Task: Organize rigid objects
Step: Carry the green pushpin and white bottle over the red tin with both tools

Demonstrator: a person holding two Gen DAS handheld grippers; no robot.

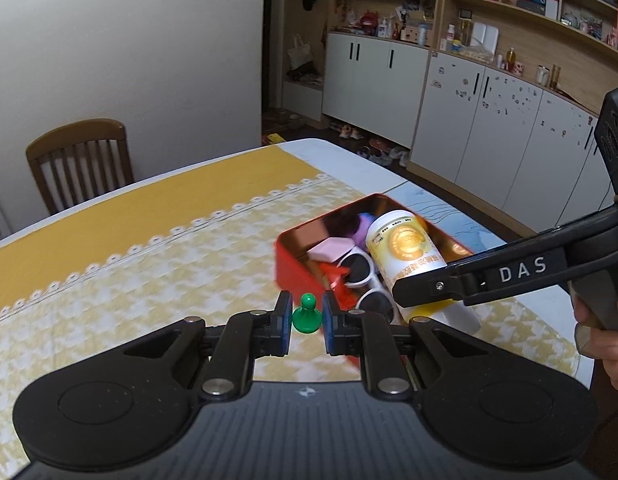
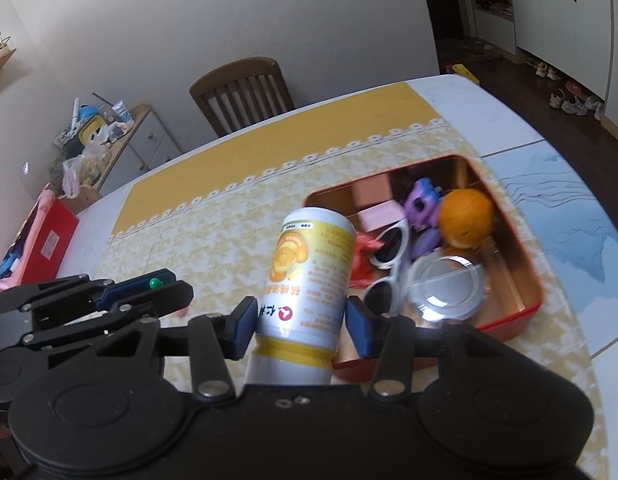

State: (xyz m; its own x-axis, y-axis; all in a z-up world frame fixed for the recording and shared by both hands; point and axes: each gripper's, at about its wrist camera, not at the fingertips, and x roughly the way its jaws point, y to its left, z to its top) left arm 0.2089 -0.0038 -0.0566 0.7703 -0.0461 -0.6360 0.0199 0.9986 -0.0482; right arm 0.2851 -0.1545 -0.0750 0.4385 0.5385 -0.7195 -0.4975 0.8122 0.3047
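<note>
My left gripper [image 1: 307,320] is shut on a small green pawn [image 1: 307,313], held upright just left of the red tin [image 1: 295,268]. My right gripper [image 2: 301,320] is shut on a white and yellow bottle [image 2: 309,272], tilted over the tin's near left corner. In the left wrist view the bottle [image 1: 405,248] lies across the tin with one of the right gripper's fingers [image 1: 437,286] over it. The tin [image 2: 527,280] holds white sunglasses [image 2: 389,248], a pink block [image 2: 379,216], a purple toy [image 2: 421,204], an orange ball [image 2: 465,216] and a silver round lid [image 2: 445,288].
The tin stands on a yellow patterned tablecloth [image 2: 229,220] near the table's right part. A wooden chair [image 2: 245,88] stands behind the far edge. A red box [image 2: 49,240] sits at the table's left end. A hand [image 1: 605,340] grips the right tool's handle.
</note>
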